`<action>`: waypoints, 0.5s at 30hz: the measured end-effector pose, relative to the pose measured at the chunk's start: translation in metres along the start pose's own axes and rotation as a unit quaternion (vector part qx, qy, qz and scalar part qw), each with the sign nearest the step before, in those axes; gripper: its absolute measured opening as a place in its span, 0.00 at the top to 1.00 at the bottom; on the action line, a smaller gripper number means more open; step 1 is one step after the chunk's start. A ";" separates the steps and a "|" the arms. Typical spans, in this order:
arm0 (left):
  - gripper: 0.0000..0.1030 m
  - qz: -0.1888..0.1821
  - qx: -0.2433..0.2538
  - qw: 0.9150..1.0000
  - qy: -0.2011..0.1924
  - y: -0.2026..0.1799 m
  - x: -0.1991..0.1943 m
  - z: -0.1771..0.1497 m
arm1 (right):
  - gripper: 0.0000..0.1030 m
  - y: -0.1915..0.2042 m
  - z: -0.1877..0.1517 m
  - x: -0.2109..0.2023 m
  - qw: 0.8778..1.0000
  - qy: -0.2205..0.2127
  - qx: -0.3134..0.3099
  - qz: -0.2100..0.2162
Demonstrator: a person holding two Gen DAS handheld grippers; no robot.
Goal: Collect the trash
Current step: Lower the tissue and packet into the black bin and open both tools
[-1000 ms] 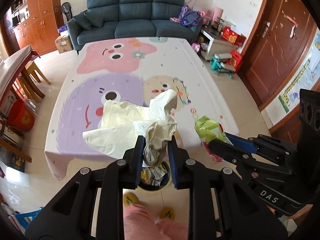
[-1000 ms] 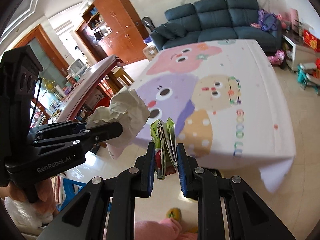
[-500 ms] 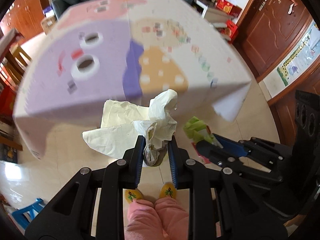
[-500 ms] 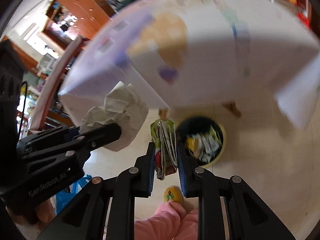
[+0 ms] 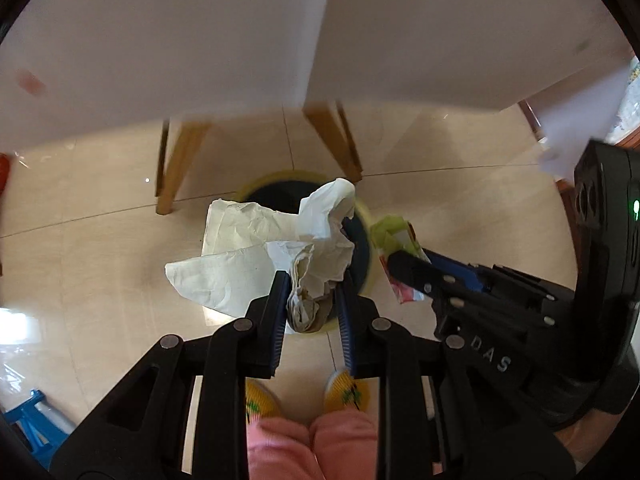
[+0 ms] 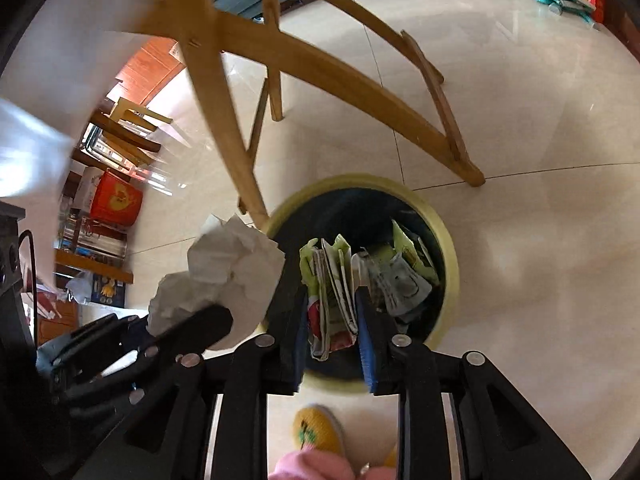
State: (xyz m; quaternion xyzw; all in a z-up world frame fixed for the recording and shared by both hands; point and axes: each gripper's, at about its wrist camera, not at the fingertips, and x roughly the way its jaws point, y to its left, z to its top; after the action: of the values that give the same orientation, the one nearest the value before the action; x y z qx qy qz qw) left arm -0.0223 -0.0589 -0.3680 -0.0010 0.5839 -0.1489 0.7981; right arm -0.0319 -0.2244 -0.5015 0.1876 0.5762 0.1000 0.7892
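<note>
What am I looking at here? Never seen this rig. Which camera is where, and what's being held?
There is no robot here. A person holds one hand-held gripper in each hand, and each gripper has a fisheye camera looking forward along its jaws.

The left wrist view shows the left gripper, jaws clamped on crumpled white paper. The right gripper enters that view from the right.

The right wrist view shows the right gripper with a folded wrapper between its jaws, which have just been opening.

Both point steeply down at a yellow-rimmed bin on the tiled floor, beside wooden table legs under a hanging tablecloth. The bin already holds wrappers. The yellow slippers are the person's.
</note>
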 end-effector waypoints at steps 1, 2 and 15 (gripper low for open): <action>0.81 -0.001 0.001 1.000 -0.002 0.002 0.018 -0.003 | 0.65 -0.006 -0.001 0.014 1.000 0.001 0.002 -0.006; 0.81 0.000 0.002 1.000 -0.003 0.004 0.031 -0.004 | 0.59 -0.011 0.001 0.025 1.000 0.002 0.004 -0.015; 0.30 0.026 -0.024 0.999 -0.010 0.035 0.136 -0.001 | 0.17 -0.044 0.002 0.073 0.999 -0.013 0.001 -0.039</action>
State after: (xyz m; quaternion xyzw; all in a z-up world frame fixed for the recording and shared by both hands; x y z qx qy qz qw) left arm 0.0226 -0.0582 -0.5011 -0.0067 0.5792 -0.1140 0.8071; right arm -0.0096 -0.2375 -0.5827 0.1670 0.5729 0.0662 0.7997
